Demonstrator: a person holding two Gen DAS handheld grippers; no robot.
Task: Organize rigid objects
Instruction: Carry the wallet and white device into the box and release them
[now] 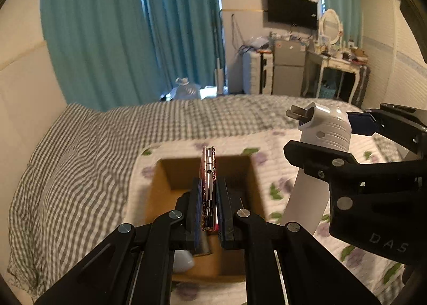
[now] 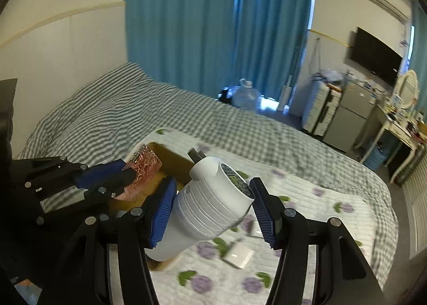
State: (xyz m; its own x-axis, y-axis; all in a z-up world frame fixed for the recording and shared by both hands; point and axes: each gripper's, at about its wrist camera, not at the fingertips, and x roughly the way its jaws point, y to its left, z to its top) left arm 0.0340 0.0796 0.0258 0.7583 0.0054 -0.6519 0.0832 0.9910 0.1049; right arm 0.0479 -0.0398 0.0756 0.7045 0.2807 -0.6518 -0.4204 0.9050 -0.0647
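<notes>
My left tool (image 1: 208,198) pinched the patterned case (image 1: 208,171) above the cardboard box (image 1: 165,171). Right tool (image 2: 213,206) clamped the white dryer (image 2: 213,198) beside it. Risk: tools colliding; smooth dryer slipping onto the bed (image 2: 186,123).

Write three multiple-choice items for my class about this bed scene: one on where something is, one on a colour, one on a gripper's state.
1. Where is the cardboard box?
A. on the floral quilt
B. on the dressing table
C. on the floor

2. What colour are the curtains?
A. red
B. teal blue
C. yellow

3. What is the left gripper doing?
A. hanging open
B. shut on a thin patterned case
C. shut on a bottle

Answers:
1. A, the floral quilt lies around the box.
2. B, the drapes behind the bed are teal.
3. B, the thin patterned case sits clamped between both pads, above the box.
</notes>
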